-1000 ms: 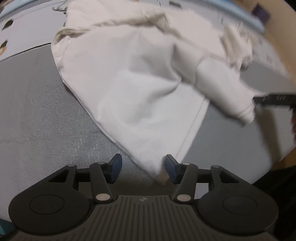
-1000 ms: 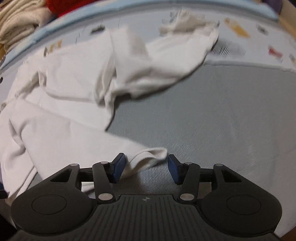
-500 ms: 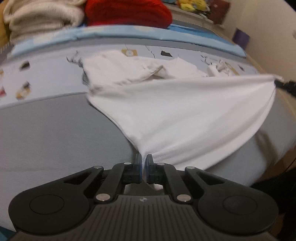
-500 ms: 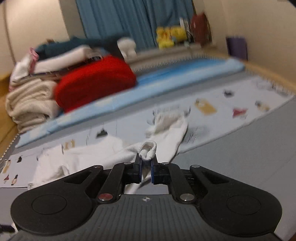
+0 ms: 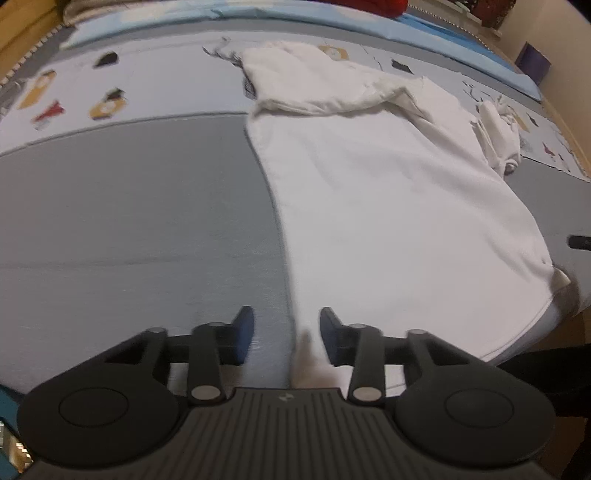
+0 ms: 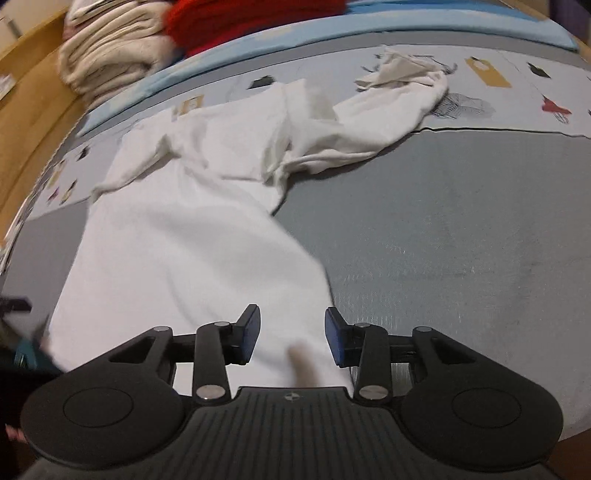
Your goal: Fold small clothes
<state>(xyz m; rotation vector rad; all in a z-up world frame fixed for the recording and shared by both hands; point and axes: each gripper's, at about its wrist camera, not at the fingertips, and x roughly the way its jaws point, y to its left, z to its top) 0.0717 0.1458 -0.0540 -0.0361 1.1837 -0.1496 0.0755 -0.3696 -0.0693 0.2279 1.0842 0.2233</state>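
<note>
Released half a second ago, the white garment (image 5: 388, 206) now lies spread along the grey mat's (image 5: 129, 221) near edge; left gripper (image 5: 287, 334) and right gripper (image 6: 292, 334) jaws have just opened, hems lying loose between them, bare mat either side.

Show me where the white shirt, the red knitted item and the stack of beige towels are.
white shirt (image 5: 388, 221), left wrist view, flat middle of the body.
red knitted item (image 6: 251, 18), right wrist view, its front side.
stack of beige towels (image 6: 110, 55), right wrist view, folded edges.
</note>
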